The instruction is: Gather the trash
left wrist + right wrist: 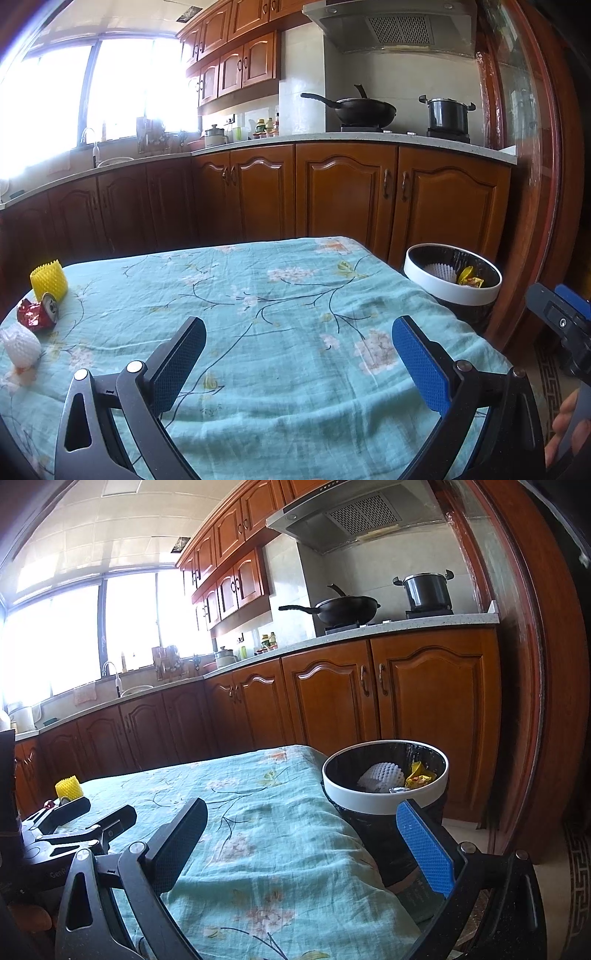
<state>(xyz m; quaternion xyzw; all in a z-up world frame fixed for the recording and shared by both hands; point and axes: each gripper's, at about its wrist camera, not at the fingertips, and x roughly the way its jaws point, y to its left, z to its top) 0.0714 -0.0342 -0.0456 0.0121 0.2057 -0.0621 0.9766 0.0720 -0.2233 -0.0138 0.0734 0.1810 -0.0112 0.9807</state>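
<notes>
Both tools are between pickups. The left hand-held gripper (pixel 299 354) hangs over the table (pixel 295 295) with its jaws wide apart and nothing between them; the right hand-held gripper (pixel 301 840) is likewise spread and empty, near the table's corner just beside the trash bin (pixel 384 801). The bin already holds a white foam fruit net (pixel 378 775) and a yellow wrapper (pixel 419 775). Four pieces remain, grouped at the table's far left edge: a yellow foam net (pixel 48 278), a crushed can (pixel 51 305), a red wrapper (pixel 32 314) touching the can, and a white foam net (pixel 20 343). I judge the next move is the left gripper swinging left to close on one piece
</notes>
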